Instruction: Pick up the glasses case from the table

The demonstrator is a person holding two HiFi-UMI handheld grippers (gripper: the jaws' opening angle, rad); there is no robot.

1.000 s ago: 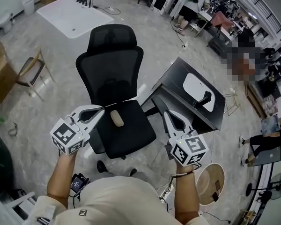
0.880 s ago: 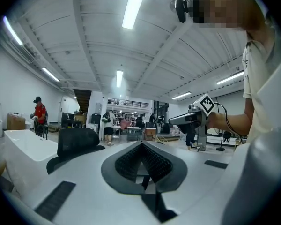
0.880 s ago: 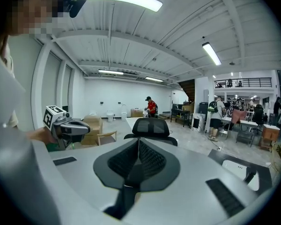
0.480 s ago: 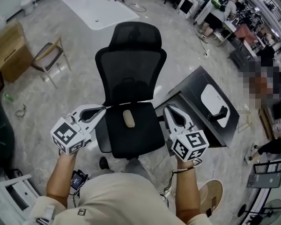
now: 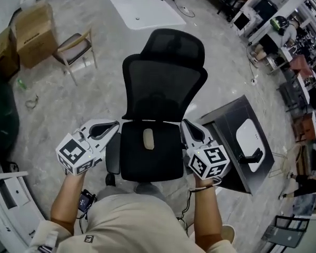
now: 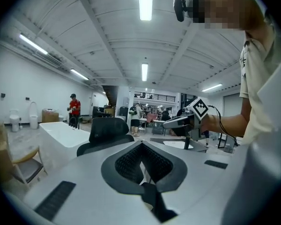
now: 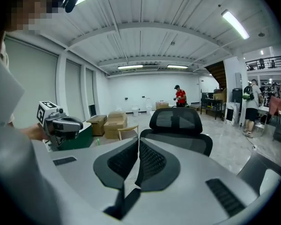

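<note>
While I hold my left gripper and right gripper beside the office chair, all fingers are closed and empty.
Beige oblong on its seat: too small to identify.

— What does the tabletop carry?
— It's dark, off to my right. A white oval thing lies on it, and a black stand is just beside that.
— And the chair?
— Its black seat, right in front of me, bears one beige case near the middle. The chair stands on the grey floor.
</note>
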